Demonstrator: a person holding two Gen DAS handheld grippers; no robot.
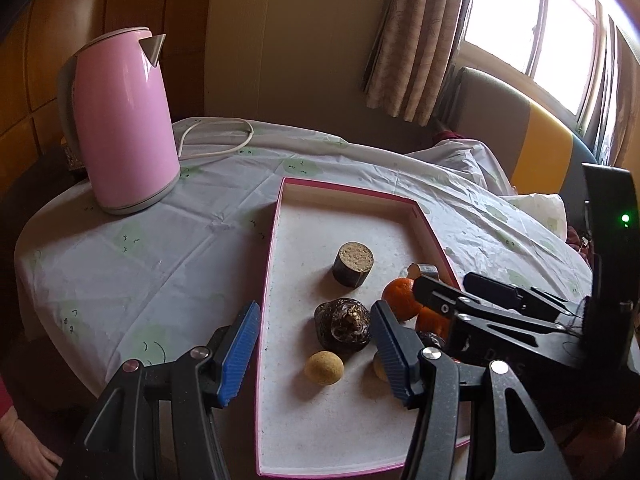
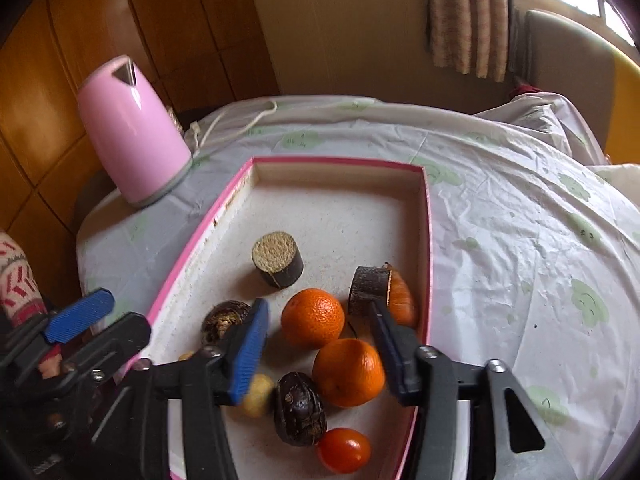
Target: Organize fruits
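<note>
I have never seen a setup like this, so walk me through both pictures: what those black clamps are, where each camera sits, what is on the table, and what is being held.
No robot here: a person holds two hand-held black grippers with blue ribbed pads. Each carries a fisheye camera looking along its fingers. The left wrist view shows the left gripper open and empty; the right wrist view shows the right gripper, also open and empty, above two oranges. On the pale printed tablecloth stand a pink electric kettle and a shallow pink-rimmed box. The box holds the oranges, cut dark-skinned cane pieces, dark lumpy fruits, small tan round ones and a red tomato.
</note>
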